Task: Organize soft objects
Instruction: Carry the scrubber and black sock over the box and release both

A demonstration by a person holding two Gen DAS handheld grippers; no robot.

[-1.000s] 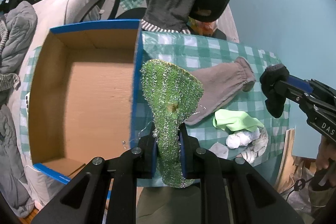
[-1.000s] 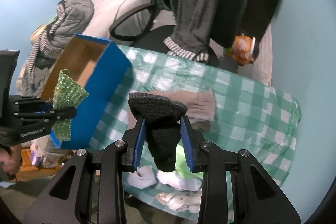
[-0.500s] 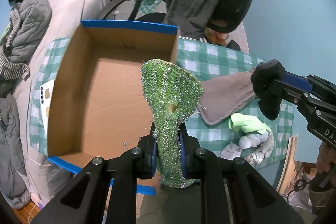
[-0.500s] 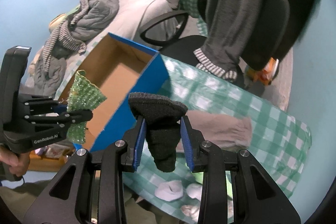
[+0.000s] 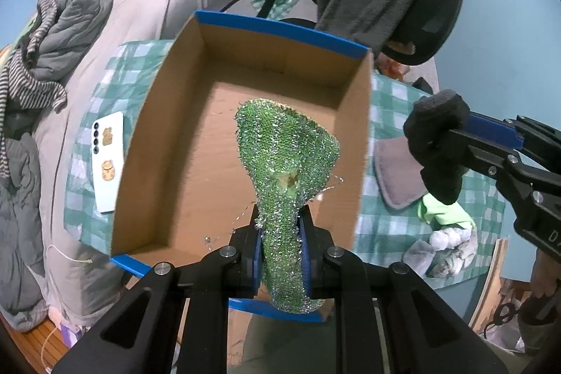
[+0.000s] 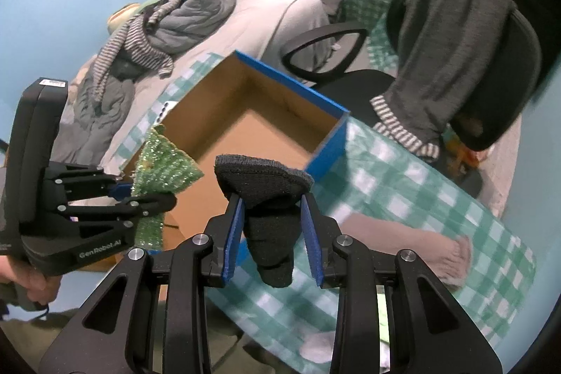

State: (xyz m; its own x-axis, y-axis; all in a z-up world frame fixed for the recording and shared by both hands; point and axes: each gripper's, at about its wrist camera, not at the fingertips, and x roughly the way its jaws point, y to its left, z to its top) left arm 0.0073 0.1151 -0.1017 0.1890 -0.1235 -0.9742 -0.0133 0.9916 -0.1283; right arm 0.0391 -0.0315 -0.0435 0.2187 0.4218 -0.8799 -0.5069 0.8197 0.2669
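Green scourer [image 5: 285, 163] pinched in left tool [image 5: 280, 247], over open box [image 5: 182, 135]

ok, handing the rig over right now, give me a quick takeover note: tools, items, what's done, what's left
Left tool: shut on the green sparkly scrubber, held above the open cardboard box.
Right tool: shut on a black sock, near the box's blue corner, over the table edge.
Box: nothing visible inside.
On the checked tablecloth: grey-brown mitt, lime-green cloth, a small pile of white and grey socks. A white phone lies left of the box; not part of the job.
Done: both items picked up.
Left: probably drop the scrubber and the sock into the box, then fetch the mitt, cloth and socks.
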